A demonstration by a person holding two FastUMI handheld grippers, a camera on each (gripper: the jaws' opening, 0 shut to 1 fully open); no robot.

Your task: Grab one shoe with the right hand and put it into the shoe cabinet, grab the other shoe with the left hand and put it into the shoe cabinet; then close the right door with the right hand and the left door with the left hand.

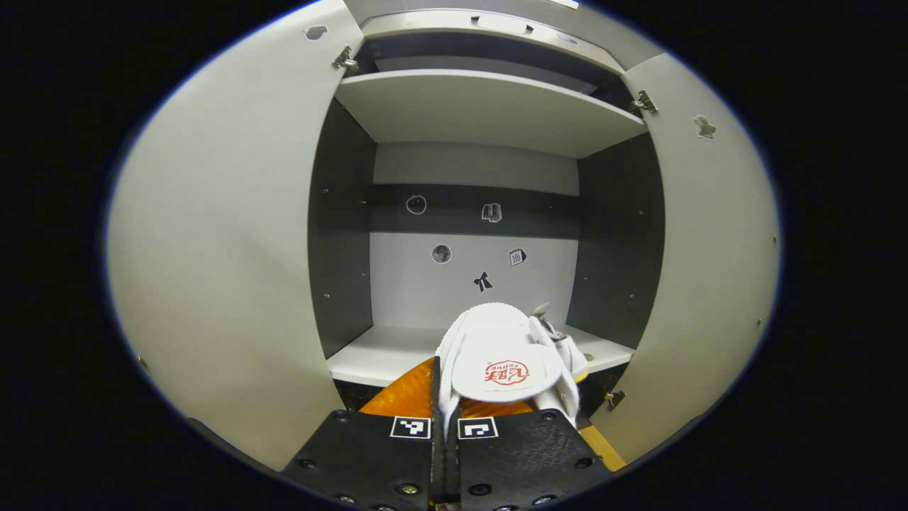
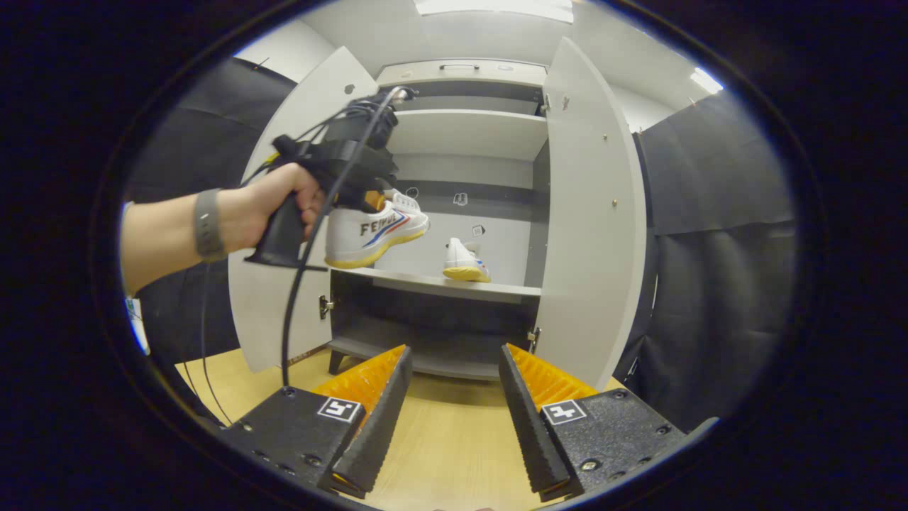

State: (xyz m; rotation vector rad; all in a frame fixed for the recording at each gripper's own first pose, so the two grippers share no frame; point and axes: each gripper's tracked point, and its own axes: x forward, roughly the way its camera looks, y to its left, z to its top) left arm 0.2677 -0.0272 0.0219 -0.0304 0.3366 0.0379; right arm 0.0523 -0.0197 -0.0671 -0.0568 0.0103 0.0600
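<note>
My left gripper (image 1: 445, 408) is shut on the rim of a white shoe (image 1: 496, 355), held in front of the open shoe cabinet's middle shelf (image 1: 376, 355). In the right gripper view a hand holds that left gripper (image 2: 340, 170), and the white shoe (image 2: 376, 234) hangs just above the shelf's (image 2: 496, 289) front left. A second white shoe (image 2: 464, 264) stands on the shelf farther right; its heel (image 1: 567, 351) peeks out behind the held shoe. My right gripper (image 2: 454, 404) is open over the wooden floor, well back from the cabinet. Both doors stand open.
The left door (image 1: 227, 270) and right door (image 1: 709, 270) flank the opening. An upper shelf (image 1: 482, 106) lies above and a lower compartment (image 2: 425, 333) below. A cable (image 2: 298, 284) hangs from the left gripper. Black cloth (image 2: 709, 270) hangs at the right.
</note>
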